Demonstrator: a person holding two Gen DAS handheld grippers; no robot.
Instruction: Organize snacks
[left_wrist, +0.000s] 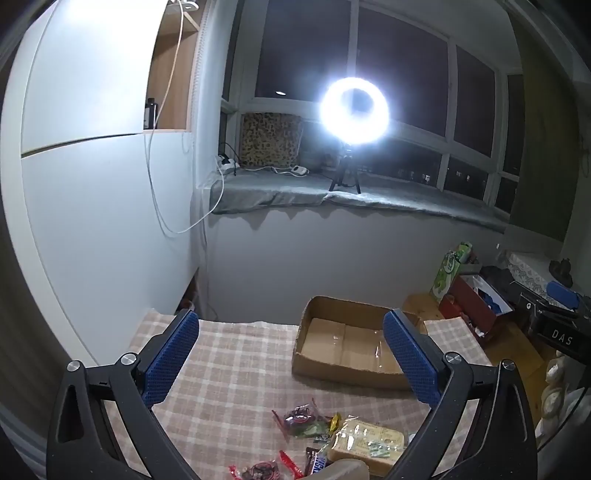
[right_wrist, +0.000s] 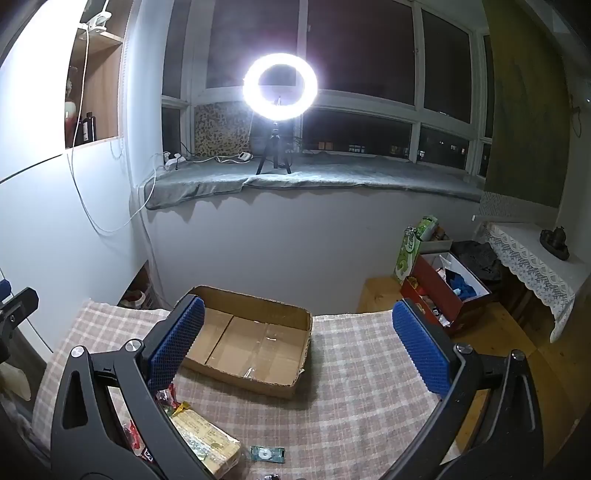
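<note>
An empty open cardboard box lies on the checked tablecloth; it also shows in the right wrist view. Near the front edge lie snacks: a wrapped bread loaf, red-wrapped sweets, a Snickers bar and a small teal packet. My left gripper is open and empty, held above the table behind the snacks. My right gripper is open and empty, its left finger over the box's near-left corner.
A bright ring light on a tripod stands on the window sill behind. A red box and a green carton sit on the floor at the right, beside a lace-covered cabinet. A white wall is on the left.
</note>
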